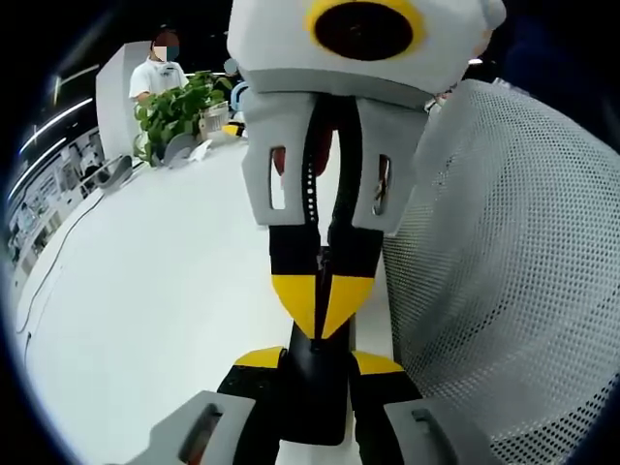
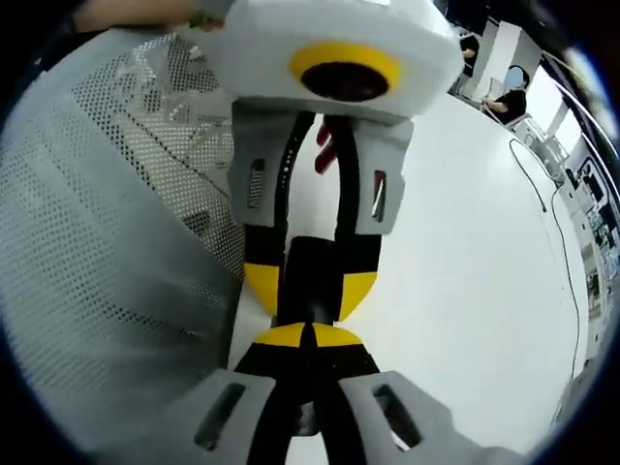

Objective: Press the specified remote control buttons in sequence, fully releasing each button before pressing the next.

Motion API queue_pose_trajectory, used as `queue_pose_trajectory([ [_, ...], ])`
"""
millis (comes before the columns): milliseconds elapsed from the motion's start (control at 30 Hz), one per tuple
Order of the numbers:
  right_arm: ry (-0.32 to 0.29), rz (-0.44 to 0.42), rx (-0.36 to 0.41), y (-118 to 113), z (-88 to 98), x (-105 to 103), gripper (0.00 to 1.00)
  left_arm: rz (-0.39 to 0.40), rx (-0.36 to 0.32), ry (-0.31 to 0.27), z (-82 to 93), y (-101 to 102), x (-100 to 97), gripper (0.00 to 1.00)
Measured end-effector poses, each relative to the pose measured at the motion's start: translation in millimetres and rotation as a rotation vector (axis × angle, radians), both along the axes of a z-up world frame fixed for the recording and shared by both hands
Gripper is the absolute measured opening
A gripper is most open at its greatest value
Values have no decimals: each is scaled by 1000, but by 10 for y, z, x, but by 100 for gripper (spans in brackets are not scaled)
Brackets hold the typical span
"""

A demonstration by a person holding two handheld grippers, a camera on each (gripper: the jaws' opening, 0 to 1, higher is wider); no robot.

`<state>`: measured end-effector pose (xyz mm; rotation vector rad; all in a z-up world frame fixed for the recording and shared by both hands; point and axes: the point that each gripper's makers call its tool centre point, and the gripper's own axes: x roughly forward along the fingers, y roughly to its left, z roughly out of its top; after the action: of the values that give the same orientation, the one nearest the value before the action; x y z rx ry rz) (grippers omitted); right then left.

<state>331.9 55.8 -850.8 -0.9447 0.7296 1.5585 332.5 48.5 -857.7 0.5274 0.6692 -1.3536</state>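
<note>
A black remote control (image 1: 315, 397) stands on end between the yellow-tipped jaws of my left gripper (image 1: 318, 360), which is shut on it just above the white table (image 1: 145, 291). My right gripper (image 1: 320, 305) comes down from the top, jaws shut, its yellow tips together and against the remote's upper part. In the right gripper view, my right gripper (image 2: 310, 336) is shut with its tips meeting at the remote (image 2: 310, 266), which the left gripper (image 2: 310, 289) clamps from both sides. The remote's buttons are hidden.
A grey mesh chair back (image 1: 504, 271) (image 2: 107, 252) stands close beside the grippers. A green potted plant (image 1: 174, 107) and a seated person (image 1: 160, 73) are at the table's far end. A thin cable (image 2: 557, 223) runs along the table's edge.
</note>
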Motion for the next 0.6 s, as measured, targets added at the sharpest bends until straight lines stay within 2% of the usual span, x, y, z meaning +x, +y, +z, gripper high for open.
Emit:
queue_pose_trajectory([
  [133, 70, -80, 19, -7, 10, 0, 0, 3, -1, 0, -3, 0, -2, 26],
  [267, 43, -58, 22, 43, 30, 4, 0, 4, -5, 5, -3, 0, -1, 26],
  [600, 32, -27, 13, 71, 7, -24, 0, 1, -4, 5, -4, 0, 1, 26],
])
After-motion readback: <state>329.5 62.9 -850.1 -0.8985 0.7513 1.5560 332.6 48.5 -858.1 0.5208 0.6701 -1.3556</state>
